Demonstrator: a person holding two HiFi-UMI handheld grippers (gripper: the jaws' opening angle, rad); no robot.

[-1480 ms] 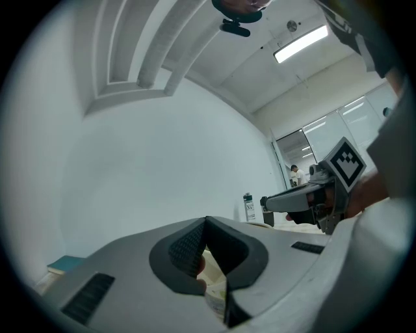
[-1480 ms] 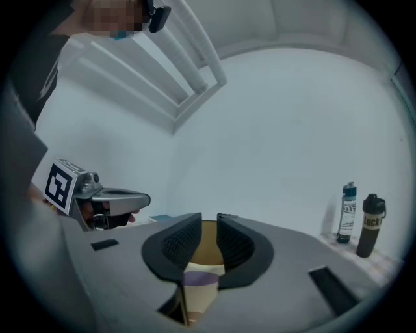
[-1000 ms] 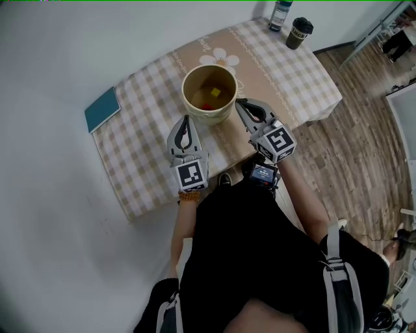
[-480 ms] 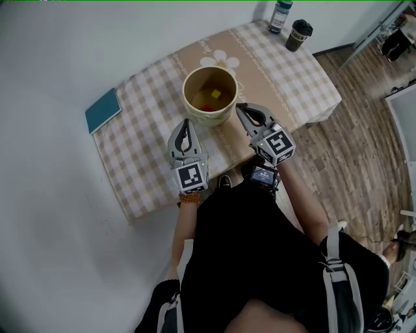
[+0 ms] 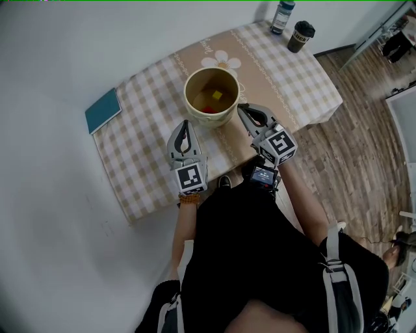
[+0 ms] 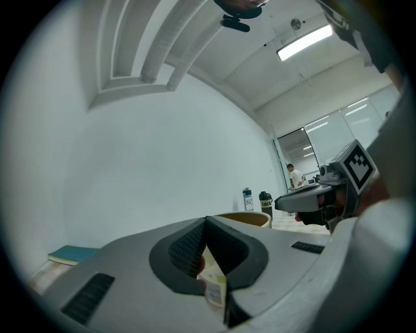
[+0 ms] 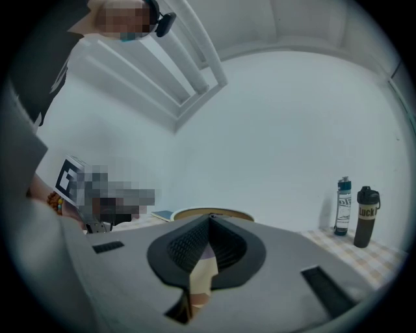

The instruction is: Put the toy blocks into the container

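A round cream container (image 5: 211, 121) stands in the middle of the checked table (image 5: 143, 162). Inside it lie a yellow block (image 5: 216, 95) and a red block (image 5: 207, 108). My left gripper (image 5: 184, 123) is shut with nothing held, its tips just short of the container's near left side. My right gripper (image 5: 242, 108) is shut and empty too, tips close beside the container's right wall. The container's rim shows past the closed jaws in the left gripper view (image 6: 250, 216) and in the right gripper view (image 7: 211, 213).
A teal book (image 5: 103, 109) lies at the table's left edge. A bottle (image 5: 282, 15) and a dark tumbler (image 5: 299, 34) stand at the far right corner. The table's near edge runs just under both grippers. Wooden floor (image 5: 357, 143) lies to the right.
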